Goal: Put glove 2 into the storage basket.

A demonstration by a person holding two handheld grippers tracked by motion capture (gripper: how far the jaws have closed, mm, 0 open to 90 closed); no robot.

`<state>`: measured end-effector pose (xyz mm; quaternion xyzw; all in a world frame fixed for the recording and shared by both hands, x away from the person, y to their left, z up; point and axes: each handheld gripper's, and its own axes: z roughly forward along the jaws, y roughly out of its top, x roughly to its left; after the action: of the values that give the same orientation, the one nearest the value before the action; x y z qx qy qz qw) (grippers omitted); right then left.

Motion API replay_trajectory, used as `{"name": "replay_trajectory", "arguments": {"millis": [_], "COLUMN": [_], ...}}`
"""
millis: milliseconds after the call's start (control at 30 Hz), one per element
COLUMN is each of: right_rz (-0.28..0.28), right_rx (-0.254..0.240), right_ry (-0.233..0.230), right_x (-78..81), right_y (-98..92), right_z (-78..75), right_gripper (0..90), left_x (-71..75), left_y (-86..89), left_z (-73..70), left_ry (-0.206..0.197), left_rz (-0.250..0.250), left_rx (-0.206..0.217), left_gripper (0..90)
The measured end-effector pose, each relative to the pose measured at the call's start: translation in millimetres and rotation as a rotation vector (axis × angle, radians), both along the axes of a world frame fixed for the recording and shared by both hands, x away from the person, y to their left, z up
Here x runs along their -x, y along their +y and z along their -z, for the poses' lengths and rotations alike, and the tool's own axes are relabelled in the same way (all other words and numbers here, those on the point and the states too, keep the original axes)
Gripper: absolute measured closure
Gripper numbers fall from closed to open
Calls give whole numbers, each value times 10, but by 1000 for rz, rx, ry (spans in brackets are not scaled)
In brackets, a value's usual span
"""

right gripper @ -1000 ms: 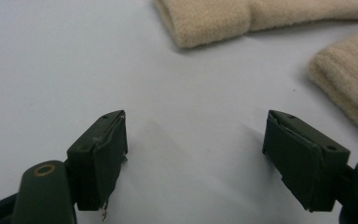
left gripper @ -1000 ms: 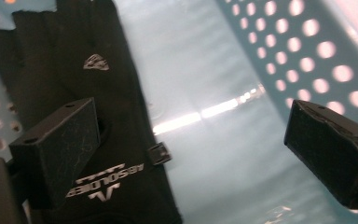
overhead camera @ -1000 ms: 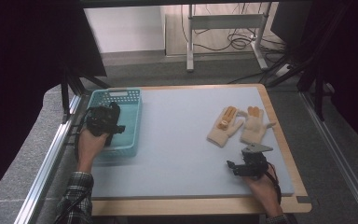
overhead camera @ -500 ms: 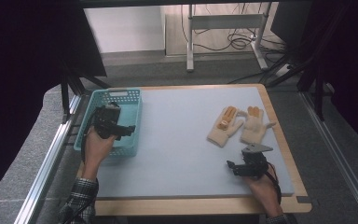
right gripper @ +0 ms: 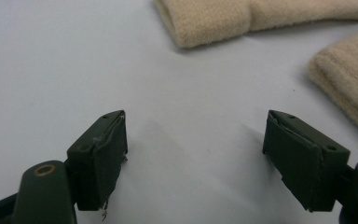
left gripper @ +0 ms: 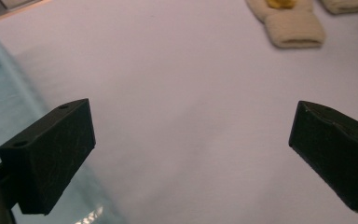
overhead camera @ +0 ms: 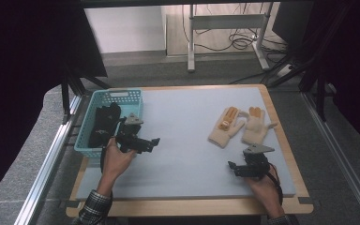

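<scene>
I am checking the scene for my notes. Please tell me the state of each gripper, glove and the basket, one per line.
left gripper: open, holds nothing, beside the basket
right gripper: open, holds nothing, near the glove cuffs
left cream glove: flat on the mat, yellow marks on it
right cream glove: flat, beside the other glove
basket: upright, dark items inside

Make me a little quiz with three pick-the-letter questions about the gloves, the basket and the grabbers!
1. Where is the teal plastic basket?
A. table's left edge
B. table's right edge
C. on the floor

2. How many cream knitted gloves lie on the pale table mat?
A. one
B. two
C. four

3. The right gripper is:
A. open
B. shut on a glove
C. shut, empty

Answers: 1 A, the basket sits at the left edge in the high view. 2 B, a pair lies side by side. 3 A, its jaws stand wide apart, holding nothing.
</scene>
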<state>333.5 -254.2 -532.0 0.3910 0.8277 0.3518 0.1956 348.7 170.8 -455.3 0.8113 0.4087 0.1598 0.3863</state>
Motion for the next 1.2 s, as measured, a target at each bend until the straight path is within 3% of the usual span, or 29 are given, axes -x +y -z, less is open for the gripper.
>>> {"name": "replay_trajectory", "arguments": {"millis": [367,467,533,700,1033,1100,1200], "right_rz": [1,2,2,2,5,9,9], "right_rx": [-1,-1,0,-3,-9,-11,-16], "right_ry": [0,0,0,1,0,-1,-6], "right_x": [0,0,1,-1,-1,2,5], "right_y": [1,0,1,0,-7,-11,-17], "right_z": [0,0,-1,-1,-4,-6,-8], "right_gripper": [212,211,211,213,236,252,283], "left_x": [211,324,364,413,442,431,438], "left_y": [-260,-344,-362,-347,-342,-318,-313], "left_z": [242,391,470,615,878,942,942], "left_ry": [-30,-7,9,29,57,69,64], "left_rz": [85,103,107,93,44,38,27], "left_rx": [-23,-62,-65,-55,-133,-71,-67], "left_gripper": [11,9,8,8,10,9,22]}}
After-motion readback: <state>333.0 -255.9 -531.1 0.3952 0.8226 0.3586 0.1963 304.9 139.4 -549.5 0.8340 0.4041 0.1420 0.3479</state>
